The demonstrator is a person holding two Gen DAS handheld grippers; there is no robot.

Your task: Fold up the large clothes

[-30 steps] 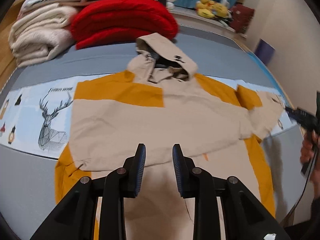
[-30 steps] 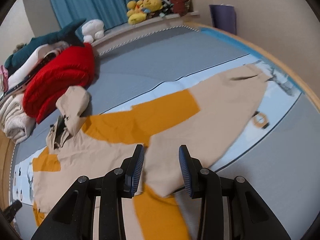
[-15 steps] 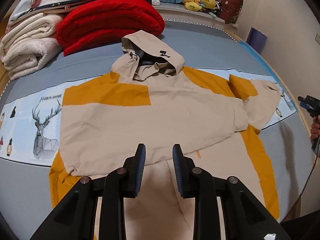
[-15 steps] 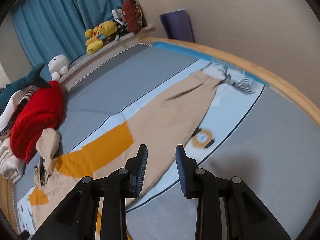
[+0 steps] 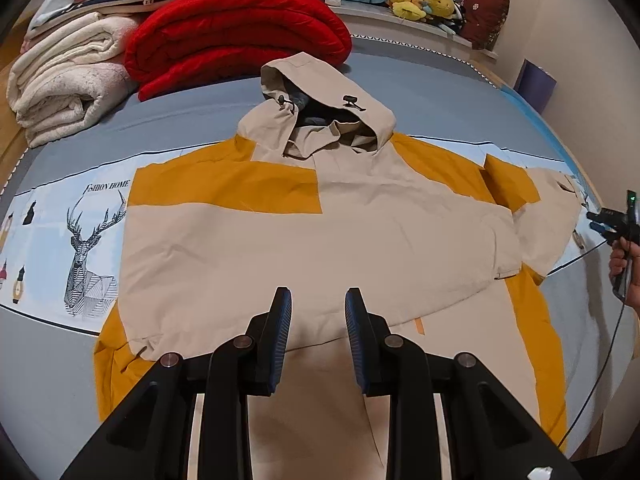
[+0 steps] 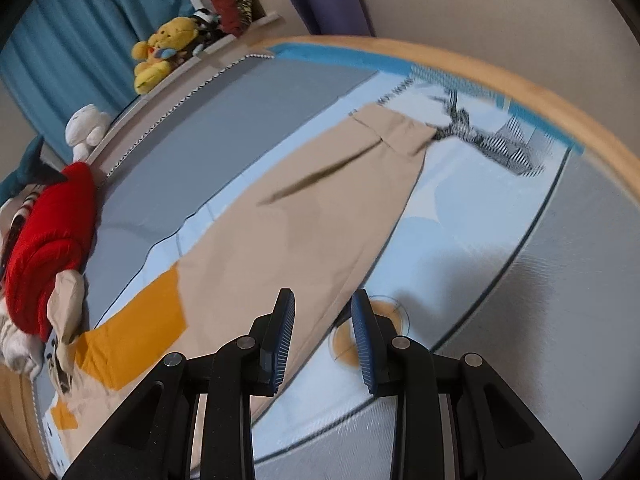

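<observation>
One hooded jacket (image 5: 304,236), beige with mustard-orange panels, lies front-up and flat across a grey bed (image 5: 432,92), on top of a pale blue printed strip (image 5: 60,232) with a deer drawing (image 5: 90,248). One sleeve is folded across the chest, its cuff ending near the lower left hem; the other sleeve (image 6: 320,208) runs out straight along the blue strip toward the wooden bed rim (image 6: 500,76), cuff close to the edge. Hood (image 5: 320,96) sits puffed up, pointing at a red folded quilt (image 5: 236,28), with cream blankets (image 5: 68,80) stacked beside it. Left gripper (image 5: 317,334) hovers above the lower body of the jacket, fingers parted, nothing between them, no contact visible. Right gripper (image 6: 322,338) hangs over the lower edge of the outstretched sleeve where it meets the blue strip, fingers also parted and empty; can't tell whether the tips touch fabric. In the left wrist view the person's right hand (image 5: 624,264) shows at the far right edge, beyond the sleeve cuff. Yellow plush toys (image 5: 424,0) sit on the ledge behind the bed, blue curtain (image 6: 80,36) behind them.
</observation>
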